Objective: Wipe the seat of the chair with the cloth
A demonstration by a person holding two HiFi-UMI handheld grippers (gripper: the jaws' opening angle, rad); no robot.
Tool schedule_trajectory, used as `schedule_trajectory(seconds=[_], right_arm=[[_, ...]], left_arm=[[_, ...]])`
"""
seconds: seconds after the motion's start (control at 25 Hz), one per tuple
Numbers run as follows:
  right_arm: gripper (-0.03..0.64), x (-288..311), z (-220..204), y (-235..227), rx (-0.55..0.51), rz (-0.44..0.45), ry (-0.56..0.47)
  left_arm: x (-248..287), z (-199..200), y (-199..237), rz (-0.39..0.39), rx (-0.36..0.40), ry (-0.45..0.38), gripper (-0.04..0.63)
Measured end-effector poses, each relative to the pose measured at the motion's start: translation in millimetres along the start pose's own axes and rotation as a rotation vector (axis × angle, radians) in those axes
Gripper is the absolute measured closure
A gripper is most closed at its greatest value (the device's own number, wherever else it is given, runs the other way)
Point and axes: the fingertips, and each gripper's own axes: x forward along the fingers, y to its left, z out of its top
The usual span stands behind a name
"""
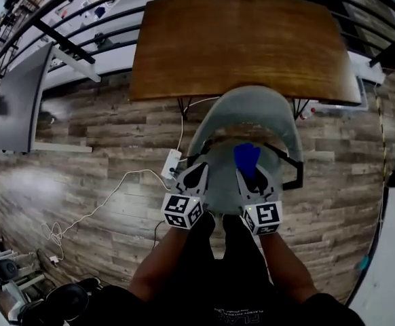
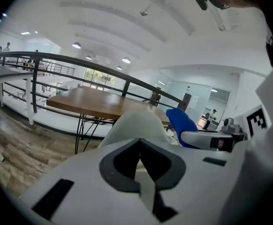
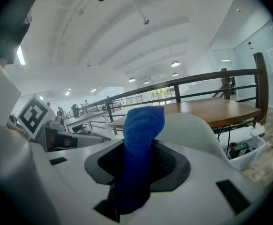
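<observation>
wood-plank floor (image 1: 102,134), brown table (image 1: 241,43) by a railing, grey chair (image 1: 248,107) in front of it. both grippers hang over the seat (image 1: 221,182), prob. lined up to start wiping. right gripper (image 3: 139,168) jaws clamp the blue cloth (image 3: 139,125), which sticks out past the tips above the seat. left gripper (image 2: 140,158) jaws closed together, w/ nothing between.

1. The left gripper (image 1: 195,176) (image 2: 140,143) is held out low in front of the body. Its jaws are pressed together with nothing between them.
2. The right gripper (image 1: 252,175) (image 3: 137,159) sits just beside it at the same level. Its jaws are clamped on a cloth (image 3: 142,125) that stands up out of them.
3. The left forearm (image 1: 158,267) and right forearm (image 1: 284,269) reach forward side by side, and both grippers point away from the person.
</observation>
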Motion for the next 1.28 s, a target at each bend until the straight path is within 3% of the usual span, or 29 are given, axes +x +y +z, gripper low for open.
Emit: schedule_trajectory(seconds=[0.24, 0.36, 0.68, 0.8, 1.28], right_arm=[[0.472, 44.0, -34.7, -13.9, -0.01, -0.004, 0.05], [0.472, 63.4, -56.6, -17.8, -0.006, -0.004, 0.071], [0.473, 111.7, -128.5, -24.2, -0.002, 0.017, 0.158], [0.472, 121.2, -148.0, -37.9, 0.005, -0.003, 0.193], [0.472, 158.9, -209.0, -48.9, 0.02, 0.012, 0.275]], left_arm=[[38.8, -32.7, 29.1, 0.052, 0.016, 0.048, 0.594], [55.8, -43.5, 38.5, 0.048, -0.02, 0.052, 0.594], [94.7, -90.0, 67.5, 0.061, 0.009, 0.083, 0.594], [113.3, -111.0, 71.1, 0.067, -0.017, 0.096, 0.594], [139.0, -178.4, 92.1, 0.12, -0.03, 0.161, 0.594]])
